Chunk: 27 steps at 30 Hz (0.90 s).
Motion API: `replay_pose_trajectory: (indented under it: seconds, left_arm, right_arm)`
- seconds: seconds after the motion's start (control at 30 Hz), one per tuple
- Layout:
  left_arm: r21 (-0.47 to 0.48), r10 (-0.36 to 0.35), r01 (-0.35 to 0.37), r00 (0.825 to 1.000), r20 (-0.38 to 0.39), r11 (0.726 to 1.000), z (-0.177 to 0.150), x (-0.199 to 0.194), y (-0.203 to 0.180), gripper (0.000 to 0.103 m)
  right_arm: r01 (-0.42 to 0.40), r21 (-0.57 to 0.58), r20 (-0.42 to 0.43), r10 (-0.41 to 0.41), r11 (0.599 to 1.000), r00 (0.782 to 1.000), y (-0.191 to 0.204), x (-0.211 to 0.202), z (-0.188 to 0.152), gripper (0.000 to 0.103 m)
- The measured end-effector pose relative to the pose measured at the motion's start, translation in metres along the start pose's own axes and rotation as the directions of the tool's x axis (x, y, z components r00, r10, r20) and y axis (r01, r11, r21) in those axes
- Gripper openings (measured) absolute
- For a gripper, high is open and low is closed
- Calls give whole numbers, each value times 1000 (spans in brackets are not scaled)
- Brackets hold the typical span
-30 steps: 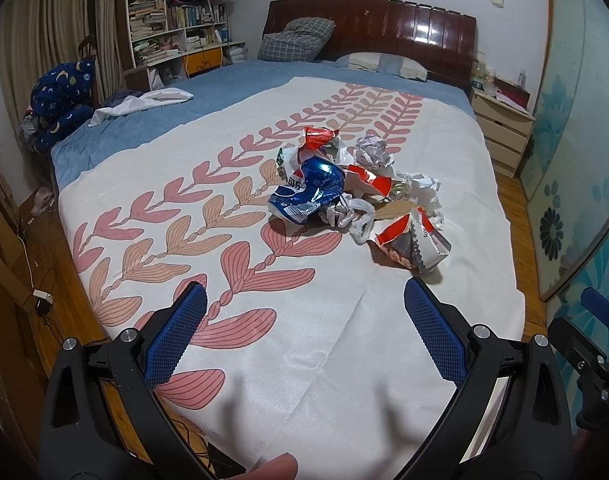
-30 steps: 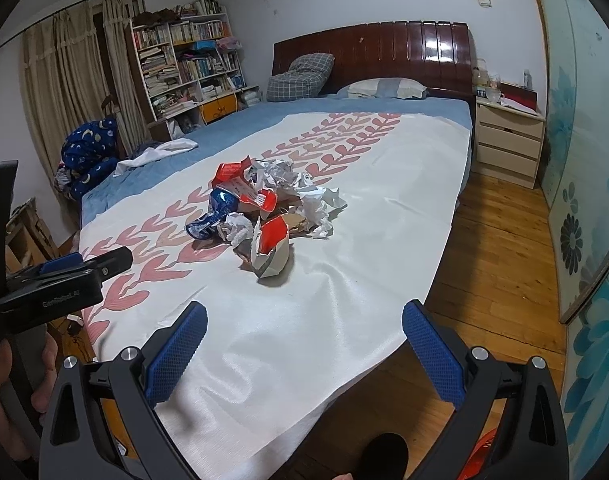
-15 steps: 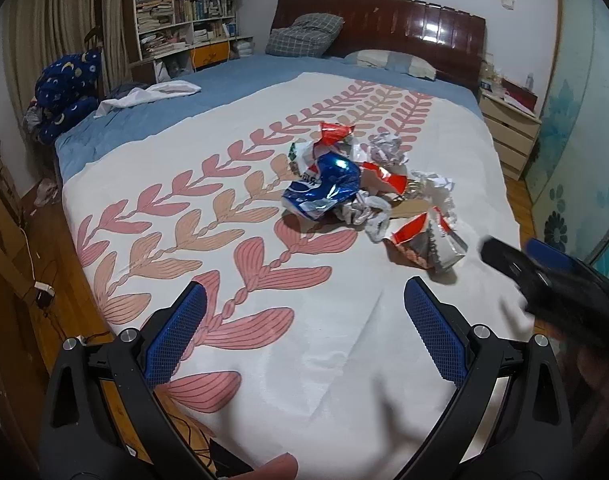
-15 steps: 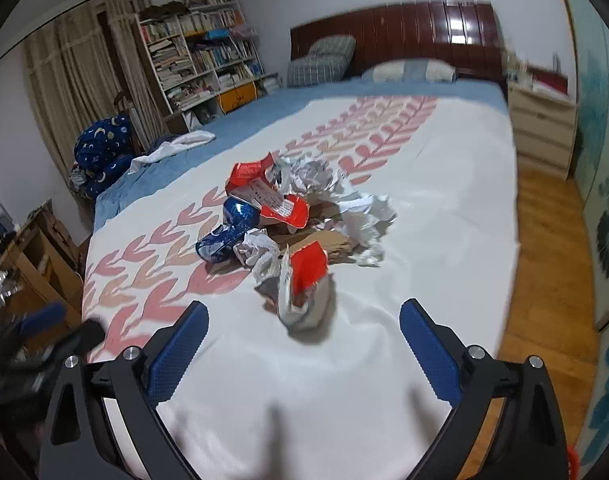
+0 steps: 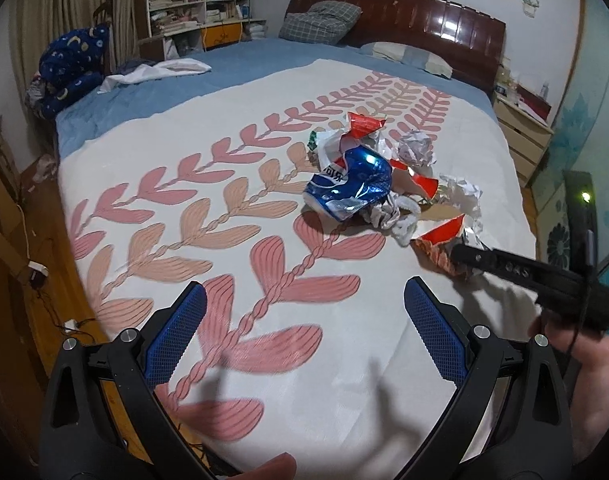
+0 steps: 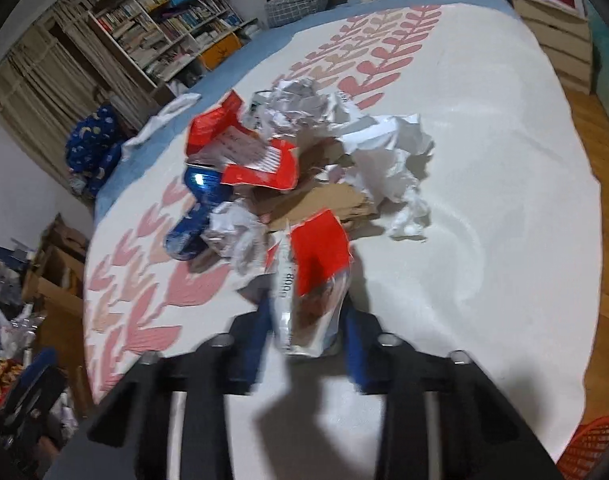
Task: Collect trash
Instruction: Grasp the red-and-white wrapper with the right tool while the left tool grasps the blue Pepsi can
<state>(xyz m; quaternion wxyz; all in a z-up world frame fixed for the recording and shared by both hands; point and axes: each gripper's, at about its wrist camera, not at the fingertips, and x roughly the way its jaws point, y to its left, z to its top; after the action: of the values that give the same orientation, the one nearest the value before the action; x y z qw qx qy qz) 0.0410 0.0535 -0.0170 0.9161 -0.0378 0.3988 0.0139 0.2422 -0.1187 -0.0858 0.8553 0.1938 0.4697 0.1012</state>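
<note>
The right gripper (image 6: 306,320) has its fingers on either side of a red-and-silver snack bag (image 6: 310,292) (blur hides whether they touch it) at the trash pile's (image 5: 380,184) near edge, mid-bed (image 5: 264,360). The left gripper (image 5: 302,334) hovers spread, holding nothing.

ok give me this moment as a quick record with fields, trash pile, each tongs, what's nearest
surface: bed cover with leaf print
trash pile: blue foil bag, crumpled paper, cardboard, red-and-silver snack bag
left tongs: open, holding nothing, short of the pile
right tongs: fingers either side of the red-and-silver snack bag, blurred, grip unclear
nearest to right tongs: red-and-silver snack bag
also seen: red basket on the floor
</note>
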Motion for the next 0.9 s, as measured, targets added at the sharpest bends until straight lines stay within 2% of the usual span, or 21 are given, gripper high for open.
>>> replay_pose_trajectory:
  seconds: [0.13, 0.27, 0.37, 0.47, 0.6, 0.67, 0.9]
  left_arm:
    - [23, 2, -2, 1000, -6, 1000, 14, 17, -1, 98]
    - [-73, -93, 91, 995, -28, 993, 33, 43, 11, 98]
    - [-179, -186, 172, 980, -68, 969, 47, 76, 21, 98]
    - [-267, -214, 180, 971, -104, 947, 55, 107, 28, 98]
    - [-411, -343, 271, 933, -110, 870, 54, 143, 38, 98]
    - [-444, -367, 283, 923, -116, 850, 51, 156, 37, 98]
    - [-459, -392, 309, 915, -95, 833, 47, 173, 23, 97]
  right_arm:
    - [-37, 5, 10, 36, 999, 999, 4, -8, -3, 27]
    - [-86, 27, 38, 85, 996, 996, 2, -30, -9, 27]
    - [-96, 22, 61, 95, 995, 994, -2, -44, -13, 27]
    - [-98, 13, 73, 97, 995, 993, -4, -51, -14, 27]
    - [-95, 8, 78, 94, 995, 993, -8, -54, -11, 27]
    - [-99, 10, 81, 98, 995, 992, -11, -54, -10, 27]
    - [-117, -6, 77, 117, 993, 990, -11, -55, -11, 27]
